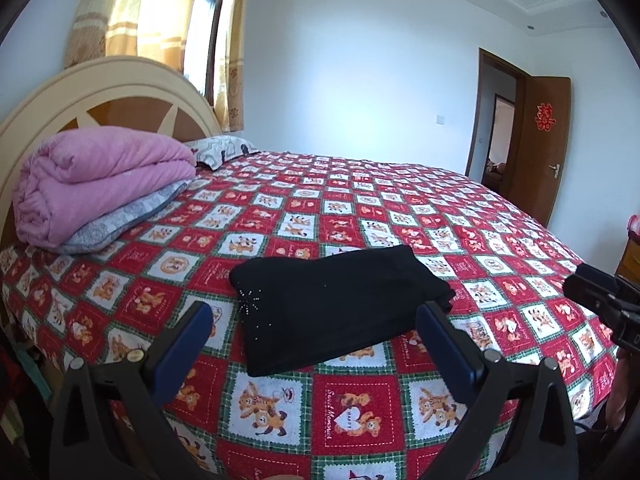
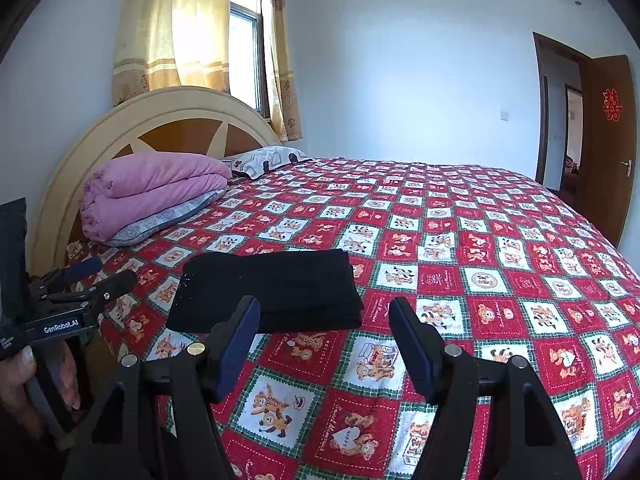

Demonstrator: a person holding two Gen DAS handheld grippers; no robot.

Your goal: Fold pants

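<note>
Left gripper (image 1: 314,322): jaws apart, nothing between them. Right gripper (image 2: 324,318): released likewise, empty. Both hang above the near edge of the bed (image 1: 400,216). The pants (image 1: 340,304) lie just ahead, squarely before the left gripper, ahead and leftward of the right. Long axis runs side to side. Black, already folded into a compact layered rectangle.

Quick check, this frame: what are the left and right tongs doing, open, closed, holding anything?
Left tongs: open, holding nothing, above the near edge of the folded black pants.
Right tongs: open, empty, near the pants.
</note>
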